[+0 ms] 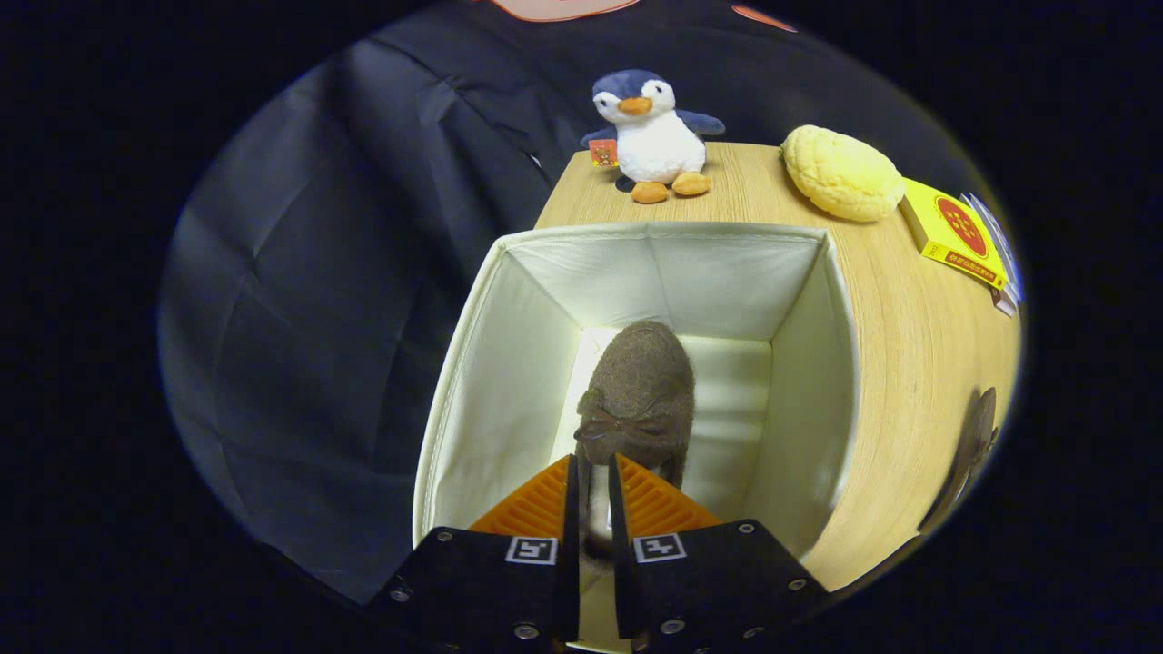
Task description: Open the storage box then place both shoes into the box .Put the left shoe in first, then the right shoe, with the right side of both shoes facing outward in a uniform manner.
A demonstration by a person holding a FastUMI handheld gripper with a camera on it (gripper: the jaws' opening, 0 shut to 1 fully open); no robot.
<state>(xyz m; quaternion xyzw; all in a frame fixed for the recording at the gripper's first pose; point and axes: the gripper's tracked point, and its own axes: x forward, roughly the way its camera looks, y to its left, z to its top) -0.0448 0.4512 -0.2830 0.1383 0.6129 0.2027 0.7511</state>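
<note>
The gripper (pixel 592 472) points down into an open white fabric storage box (pixel 509 363) that stands on a light wooden desk (pixel 909 363). Its two fingers sit close together with a narrow gap between them, and they are clamped on the heel end of a brown felt shoe (pixel 641 391), which fills that gap. The shoe hangs inside the box, toe pointing away from the fingers toward the far wall, with a small bow of the same brown felt across its upper. Its toe is near the pale floor of the box; whether it touches the floor cannot be told. The shoe lies roughly along the middle of the box, with bare floor showing on both sides of it.

Beyond the box, at the far edge of the desk, a plush penguin (pixel 650 132) sits upright, blue and white with an orange beak and orange feet, and a small red tag hangs at its side. To the right of the penguin lies a round, bumpy yellow bun (pixel 840 173). Just beside the bun is a yellow flat box (pixel 954 234) with a red circle on top. At the desk's near right edge a second brown shoe (pixel 972 445) shows in part, well apart from the storage box. Dark cloth hangs behind and to the left of the desk.
</note>
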